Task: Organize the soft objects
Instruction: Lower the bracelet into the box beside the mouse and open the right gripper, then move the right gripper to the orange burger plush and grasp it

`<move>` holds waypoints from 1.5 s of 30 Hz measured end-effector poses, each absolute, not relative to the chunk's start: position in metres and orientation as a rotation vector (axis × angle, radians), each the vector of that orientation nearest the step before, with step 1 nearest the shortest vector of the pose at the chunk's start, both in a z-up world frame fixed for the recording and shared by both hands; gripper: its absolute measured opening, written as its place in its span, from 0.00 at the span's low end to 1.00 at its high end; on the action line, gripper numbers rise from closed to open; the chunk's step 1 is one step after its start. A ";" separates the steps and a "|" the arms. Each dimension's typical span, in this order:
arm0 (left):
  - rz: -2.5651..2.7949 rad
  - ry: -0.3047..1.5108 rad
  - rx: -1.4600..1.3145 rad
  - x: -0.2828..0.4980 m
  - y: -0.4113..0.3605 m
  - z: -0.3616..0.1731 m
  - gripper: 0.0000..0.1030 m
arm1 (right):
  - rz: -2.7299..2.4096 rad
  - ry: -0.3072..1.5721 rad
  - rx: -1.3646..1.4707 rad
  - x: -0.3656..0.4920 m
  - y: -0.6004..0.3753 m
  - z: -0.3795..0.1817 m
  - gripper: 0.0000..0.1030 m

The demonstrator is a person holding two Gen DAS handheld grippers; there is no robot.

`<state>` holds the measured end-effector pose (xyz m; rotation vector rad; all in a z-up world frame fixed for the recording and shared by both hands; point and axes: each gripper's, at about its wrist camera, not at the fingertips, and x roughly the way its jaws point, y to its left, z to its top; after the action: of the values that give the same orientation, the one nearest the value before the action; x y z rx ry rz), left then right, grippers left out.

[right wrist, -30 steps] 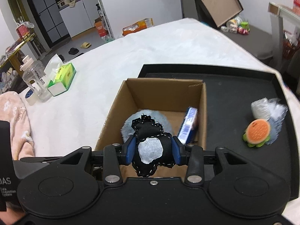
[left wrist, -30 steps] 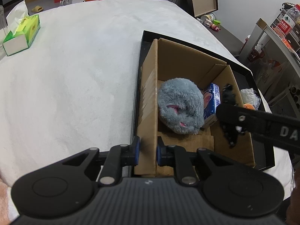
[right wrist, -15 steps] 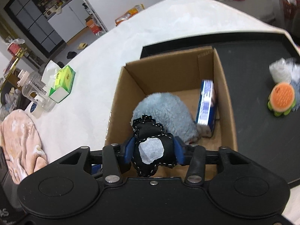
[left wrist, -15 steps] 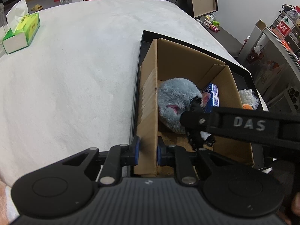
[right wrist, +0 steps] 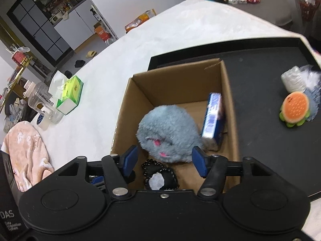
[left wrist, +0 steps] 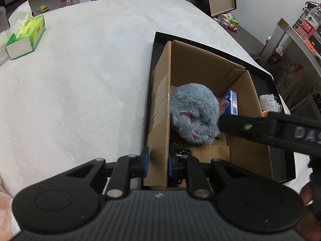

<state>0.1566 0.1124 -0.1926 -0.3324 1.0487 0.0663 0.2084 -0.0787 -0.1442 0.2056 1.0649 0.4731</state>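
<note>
A cardboard box (right wrist: 176,80) (left wrist: 246,148) stands on a black tray (right wrist: 260,64). Inside lie a grey plush mouse (right wrist: 166,132) (left wrist: 194,114), a blue packet (right wrist: 212,118) and a small black plush with a white patch (right wrist: 159,177). My left gripper (left wrist: 157,161) is shut on the box's near left wall. My right gripper (right wrist: 165,161) is open above the box's near end, the black plush lying free below it. A burger plush (right wrist: 295,109) lies on the tray at the right.
A clear wrapped bundle (right wrist: 295,78) lies by the burger plush. On the white cloth (left wrist: 80,80) at the left are a green tissue box (left wrist: 26,34), a bottle (right wrist: 43,102) and a pink towel (right wrist: 24,152).
My right gripper moved over the box, opened and let go of the black plush, which now lies inside the box. The left gripper kept its hold on the wall.
</note>
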 end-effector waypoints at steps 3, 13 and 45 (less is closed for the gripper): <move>0.079 1.051 -0.313 0.157 0.109 -0.192 0.17 | 0.480 1.042 0.197 0.208 -0.085 -0.139 0.67; 0.131 1.068 -0.274 0.163 0.103 -0.186 0.30 | 0.493 0.981 0.133 0.214 -0.111 -0.127 0.70; 0.297 1.037 -0.124 0.195 0.064 -0.161 0.81 | 0.343 0.847 0.090 0.256 -0.203 -0.176 0.86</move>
<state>0.1945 0.0639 -0.1608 -0.1239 1.0369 0.2967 0.2564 -0.2032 -0.1762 0.0897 0.8469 0.3430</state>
